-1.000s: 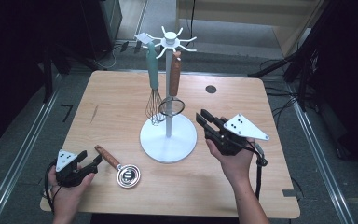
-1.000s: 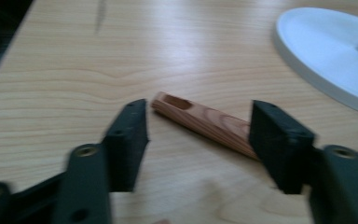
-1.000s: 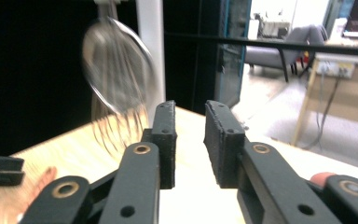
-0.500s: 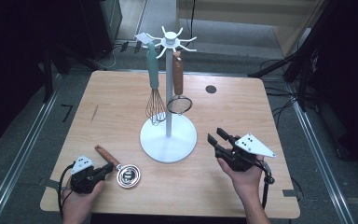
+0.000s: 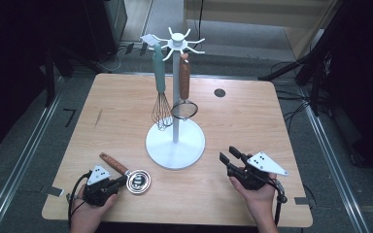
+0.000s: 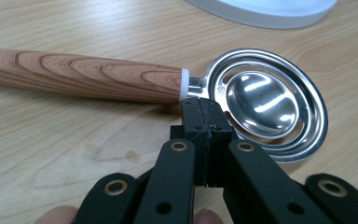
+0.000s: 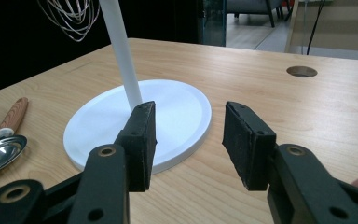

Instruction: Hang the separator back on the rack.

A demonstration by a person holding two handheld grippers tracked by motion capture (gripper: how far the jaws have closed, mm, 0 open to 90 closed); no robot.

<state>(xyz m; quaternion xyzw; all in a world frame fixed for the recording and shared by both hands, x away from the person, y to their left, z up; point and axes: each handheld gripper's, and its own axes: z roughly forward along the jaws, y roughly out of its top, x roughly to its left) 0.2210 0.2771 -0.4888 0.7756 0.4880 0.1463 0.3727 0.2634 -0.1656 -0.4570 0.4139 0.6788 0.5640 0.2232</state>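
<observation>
Egg separator point(image 6: 265, 100) lay on the worktop point(image 5: 126, 121); left gripper point(image 6: 204, 122) pinched its neck, right gripper point(image 7: 189, 140) gaped empty.

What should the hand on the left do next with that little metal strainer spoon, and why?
Probably lift it gently off the table. The left gripper is shut on the neck of the spoon, which lies flat on the table, and the white stand has free hooks beside the whisk. The right gripper is open, holding nothing.
</observation>
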